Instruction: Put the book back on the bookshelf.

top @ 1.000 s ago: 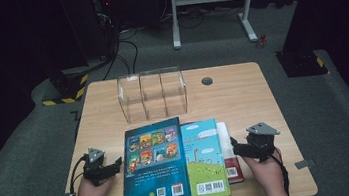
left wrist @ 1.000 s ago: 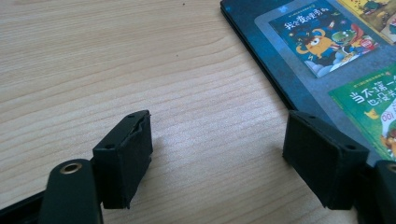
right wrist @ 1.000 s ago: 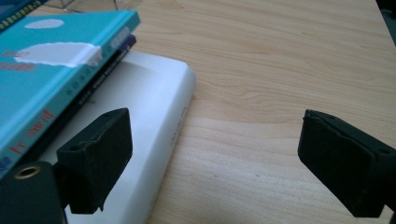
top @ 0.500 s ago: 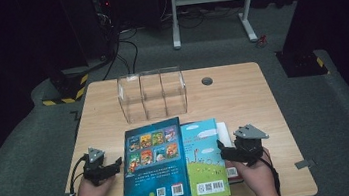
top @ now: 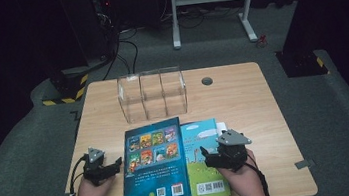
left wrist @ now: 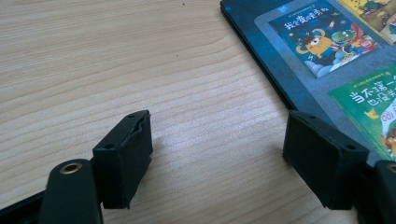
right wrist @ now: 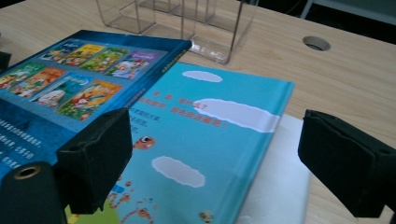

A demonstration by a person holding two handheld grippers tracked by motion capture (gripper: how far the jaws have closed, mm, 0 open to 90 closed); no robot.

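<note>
A dark blue picture book (top: 154, 163) lies on the wooden table (top: 243, 99), overlapping a turquoise book (top: 204, 147) on its right. Under the turquoise book a white book (top: 221, 126) sticks out. My left gripper (top: 114, 166) rests open on the bare wood just left of the dark blue book (left wrist: 327, 56), and its right jaw is near that book's edge. My right gripper (top: 206, 157) hovers open over the turquoise book (right wrist: 210, 126). Its jaws are spread wide, one over the dark blue book (right wrist: 70, 88) and one past the white book (right wrist: 280, 177). Neither gripper holds anything.
A clear plastic organizer (top: 152, 93) with three compartments stands empty behind the books, toward the table's far side. A round cable hole (top: 206, 81) sits in the tabletop to its right. Desk legs and cables stand on the dark floor beyond.
My right gripper has moved left from the table's right side to above the turquoise book. The left gripper and the books have stayed put.
</note>
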